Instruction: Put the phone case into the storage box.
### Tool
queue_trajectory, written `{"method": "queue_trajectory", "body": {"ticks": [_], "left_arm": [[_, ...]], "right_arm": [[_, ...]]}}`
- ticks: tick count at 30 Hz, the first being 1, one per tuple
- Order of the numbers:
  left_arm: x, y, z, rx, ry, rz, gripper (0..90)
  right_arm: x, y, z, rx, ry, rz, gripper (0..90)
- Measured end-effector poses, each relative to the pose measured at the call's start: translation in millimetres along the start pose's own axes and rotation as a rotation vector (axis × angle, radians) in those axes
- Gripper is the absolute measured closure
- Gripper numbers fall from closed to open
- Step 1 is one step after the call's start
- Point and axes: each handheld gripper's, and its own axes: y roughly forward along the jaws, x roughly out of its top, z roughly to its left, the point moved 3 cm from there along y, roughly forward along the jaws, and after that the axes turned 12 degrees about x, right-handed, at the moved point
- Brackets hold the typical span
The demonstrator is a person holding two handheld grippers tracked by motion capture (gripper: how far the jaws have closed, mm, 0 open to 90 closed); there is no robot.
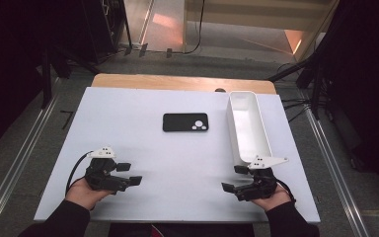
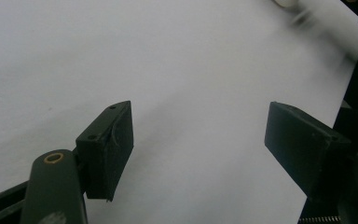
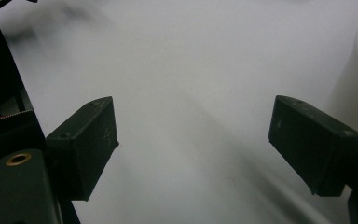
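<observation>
We see a black phone point(image 1: 185, 122) lying flat mid-table, camera end right, a long white bin point(image 1: 247, 126) right of it, our left gripper point(image 1: 129, 174) and right gripper point(image 1: 234, 178) near, jaws wide, empty.

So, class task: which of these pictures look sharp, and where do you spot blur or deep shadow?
High view: phone and white bin sharp, room edges deeply dark. Left gripper view: far corner smeared, open left claw crisp. Right gripper view: top corner blurred, right claw clear.

— What lies on the white table point(image 1: 128, 128)?
— A black phone point(image 1: 185, 122), flat, camera lenses facing up, near the middle; a long white bin point(image 1: 247, 127), open and empty, stands well to its right.
</observation>
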Motion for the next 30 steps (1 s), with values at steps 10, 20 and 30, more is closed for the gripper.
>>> {"method": "queue_trajectory", "body": {"ticks": [10,20,30], "left_arm": [[4.3,1.5,12.5,0.058,-0.047,-0.018,22.9],[14.5,8.8,19.2,0.042,-0.047,0.000,23.6],[27.6,14.4,22.1,0.041,-0.057,-0.014,23.7]], "right_arm": [[-0.5,0.1,-0.6,0.000,0.004,0.004,13.7],[-0.5,0.3,-0.5,0.000,0.003,0.006,13.7],[-0.5,-0.2,-0.7,-0.003,0.002,0.001,13.8]]}}
